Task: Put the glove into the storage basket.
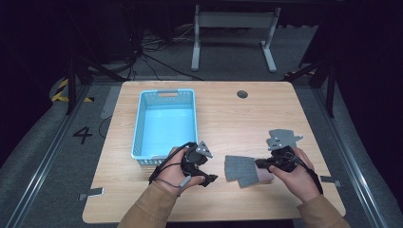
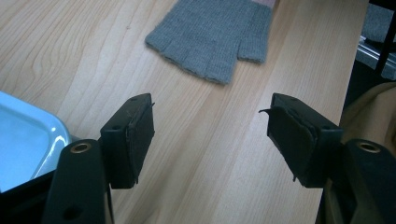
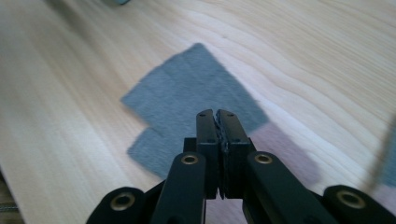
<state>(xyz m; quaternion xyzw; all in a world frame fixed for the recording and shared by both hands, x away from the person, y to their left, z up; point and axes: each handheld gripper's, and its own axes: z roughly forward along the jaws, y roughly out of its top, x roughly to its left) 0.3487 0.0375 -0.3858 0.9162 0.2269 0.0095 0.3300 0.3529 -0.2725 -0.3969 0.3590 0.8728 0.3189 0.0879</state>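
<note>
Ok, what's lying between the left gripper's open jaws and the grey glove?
Bare wood: in the left gripper view the table is bare from the left gripper to the grey glove.

From my seat I can read one mark: a dark numeral "4" (image 1: 82, 135) painted on the grey floor (image 1: 43, 166), at the left of the high view, just beside the wooden table's (image 1: 266, 114) left edge. Above it, in the upper left of that frame, I see yellow-and-black hazard stripes (image 1: 60, 90) on the floor, a warning marking without any letters. I find no lettering or brand on the blue basket (image 1: 164, 95) or on the grey glove (image 1: 241, 170).
</note>
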